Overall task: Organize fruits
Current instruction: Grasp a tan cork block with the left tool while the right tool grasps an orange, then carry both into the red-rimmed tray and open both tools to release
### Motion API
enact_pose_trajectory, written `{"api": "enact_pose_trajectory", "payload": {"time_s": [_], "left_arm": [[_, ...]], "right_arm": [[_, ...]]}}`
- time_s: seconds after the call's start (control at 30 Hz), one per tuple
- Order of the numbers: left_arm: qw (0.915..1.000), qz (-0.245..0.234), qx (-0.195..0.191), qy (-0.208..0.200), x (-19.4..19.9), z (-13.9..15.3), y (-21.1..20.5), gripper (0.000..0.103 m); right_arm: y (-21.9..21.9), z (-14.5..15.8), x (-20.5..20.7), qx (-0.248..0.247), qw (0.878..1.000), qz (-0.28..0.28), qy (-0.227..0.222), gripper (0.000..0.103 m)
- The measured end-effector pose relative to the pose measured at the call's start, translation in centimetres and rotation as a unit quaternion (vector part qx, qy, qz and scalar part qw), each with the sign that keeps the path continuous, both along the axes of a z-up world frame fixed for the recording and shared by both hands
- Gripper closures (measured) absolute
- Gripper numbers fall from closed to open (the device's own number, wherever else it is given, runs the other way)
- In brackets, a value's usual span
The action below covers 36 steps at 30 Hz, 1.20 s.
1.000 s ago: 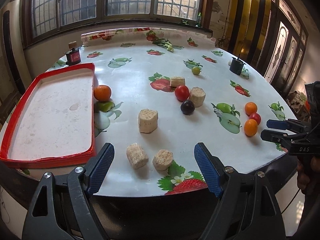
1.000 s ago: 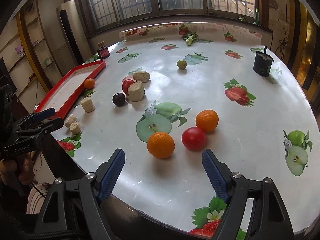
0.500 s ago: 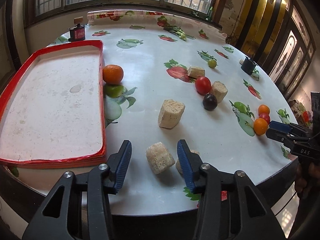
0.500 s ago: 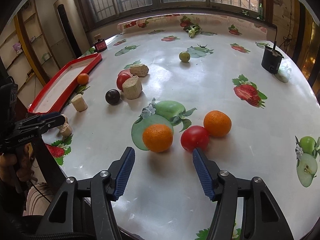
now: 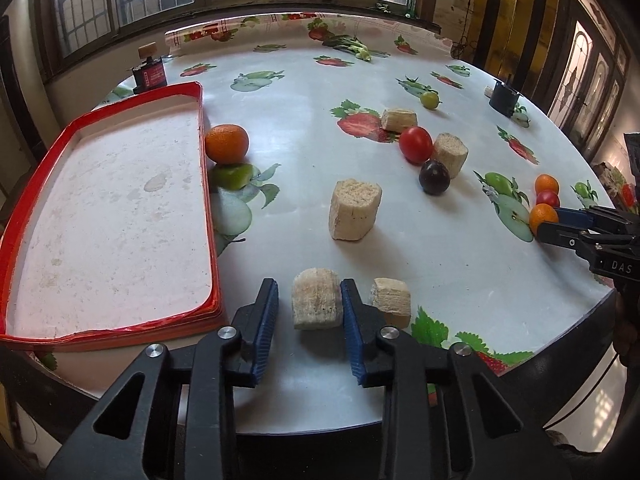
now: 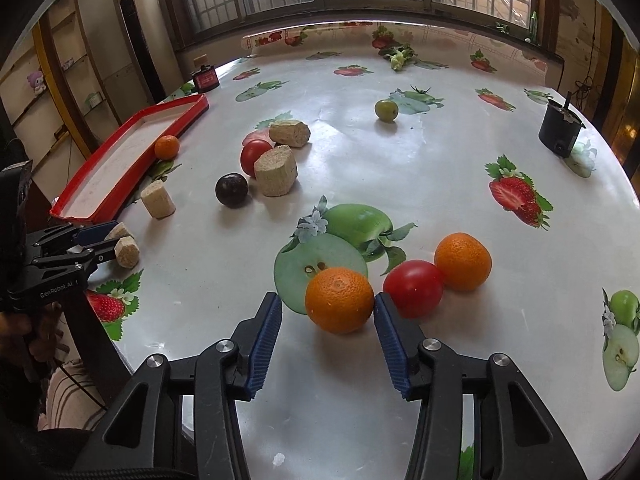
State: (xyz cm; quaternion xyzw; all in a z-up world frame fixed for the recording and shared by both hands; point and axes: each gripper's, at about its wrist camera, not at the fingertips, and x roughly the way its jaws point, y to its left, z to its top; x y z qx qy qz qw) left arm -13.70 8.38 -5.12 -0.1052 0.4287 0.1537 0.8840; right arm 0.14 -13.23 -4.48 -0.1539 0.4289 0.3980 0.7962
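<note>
A: Left wrist view, starting at the counter's (image 5: 304, 92) left edge. We log the red tray (image 5: 202, 160) there, with one orange (image 5: 227, 143) touching its outer wall.

B: Near edge next. Our left claw (image 5: 308, 312) straddles a tan block (image 5: 316, 303). The right pad (image 5: 352, 328) touches the block; the left pad (image 5: 266, 328) stands just off it. So we call the claw partly open, not clamped.

A: A second block (image 5: 391, 300) sits just beside that right pad. A taller block (image 5: 354, 214) stands further in, toward the middle of the counter.

B: Past it: red tomato (image 5: 416, 144), dark plum (image 5: 434, 177), and a block (image 5: 450, 154) touching both of them. Another block (image 5: 398, 119) and a small green fruit (image 5: 429, 99) lie toward the far edge.

A: Right wrist view now, near the counter's right edge. Our right claw (image 6: 327, 312) brackets the nearest orange (image 6: 339, 300). The right finger meets the peel; a gap shows on the left side. Open, we agree.

B: A tomato (image 6: 414, 288) lies just right of that finger, touching a further orange (image 6: 463, 256). A black cup (image 6: 559, 128) stands at the far right edge.
</note>
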Motion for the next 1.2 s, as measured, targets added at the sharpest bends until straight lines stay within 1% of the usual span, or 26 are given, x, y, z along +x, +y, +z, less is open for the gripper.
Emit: {"api": "enact_pose_trajectory", "payload": {"time_s": [0.03, 0.07, 0.13, 0.23, 0.43, 0.6, 0.9, 1.2], "left_arm": [[1.0, -0.001, -0.002, 0.0, 0.0, 0.0, 0.1, 0.082], [1.0, -0.001, -0.003, 0.002, 0.1, 0.1, 0.1, 0.082], [1.0, -0.003, -0.006, 0.002, 0.2, 0.1, 0.1, 0.082], [0.9998, -0.005, -0.017, -0.003, 0.0, 0.3, 0.0, 0.082], [0.9997, -0.002, -0.013, -0.021, -0.8, 1.9, 0.0, 0.082], [0.9993, 0.007, -0.008, -0.035, -1.7, 3.2, 0.5, 0.082], [0.9976, 0.044, 0.002, -0.055, -3.8, 5.1, 3.0, 0.082], [0.994, 0.091, 0.001, -0.061, -5.8, 5.6, 6.3, 0.082]], "right_arm": [[0.1, -0.1, 0.2, -0.002, 1.0, -0.003, -0.002, 0.063], [0.2, -0.2, 0.3, -0.003, 1.0, -0.005, -0.002, 0.066], [0.2, 0.0, 0.4, -0.001, 1.0, -0.006, -0.001, 0.068], [0.3, 0.5, 0.0, 0.007, 1.0, 0.003, -0.001, 0.068], [1.1, 2.6, -1.3, 0.029, 0.999, 0.027, -0.008, 0.068], [2.8, 4.0, -2.2, 0.045, 0.998, 0.048, -0.012, 0.068], [7.0, 5.3, -3.9, 0.065, 0.993, 0.1, -0.007, 0.068], [12.1, 6.4, -6.2, 0.081, 0.984, 0.162, -0.002, 0.068]]}}
